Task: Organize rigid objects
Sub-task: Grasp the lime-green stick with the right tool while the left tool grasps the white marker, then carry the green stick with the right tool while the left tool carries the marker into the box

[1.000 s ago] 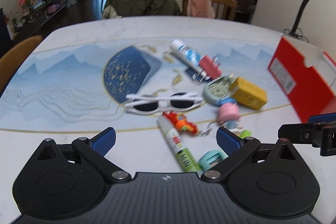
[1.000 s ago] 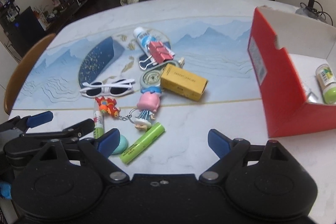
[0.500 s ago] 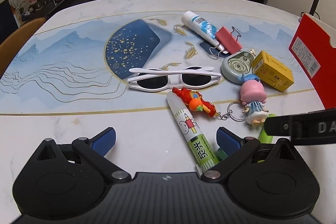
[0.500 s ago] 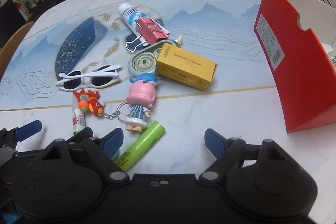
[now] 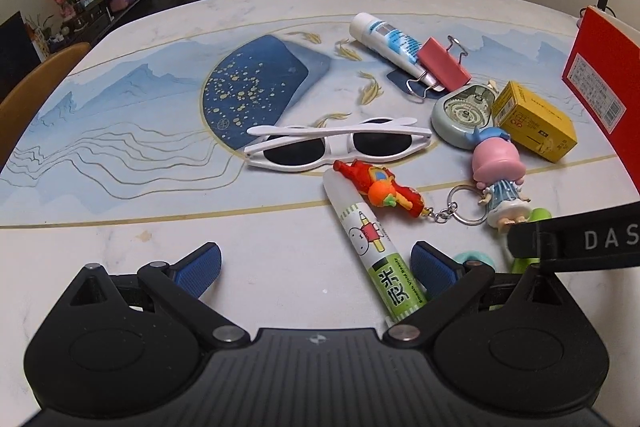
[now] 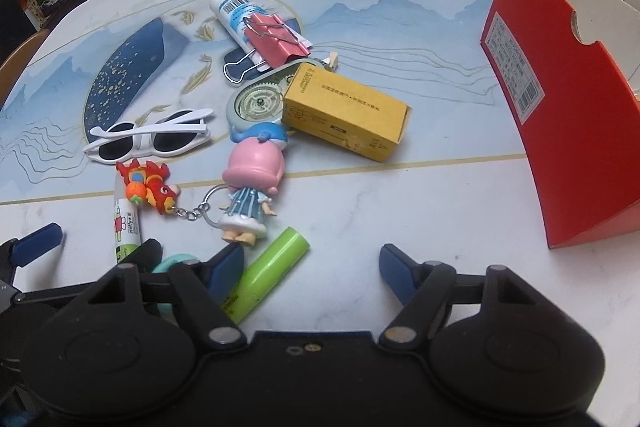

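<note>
While the right tool closes on nothing yet, the green tube lies on the near desk by its left finger, slanting far-right, and the left tool gapes empty.

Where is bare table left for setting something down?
Free: the table between the yellow box and the red box, and left of the sunglasses. Crowded: from the binder clip down to the green tube.
</note>
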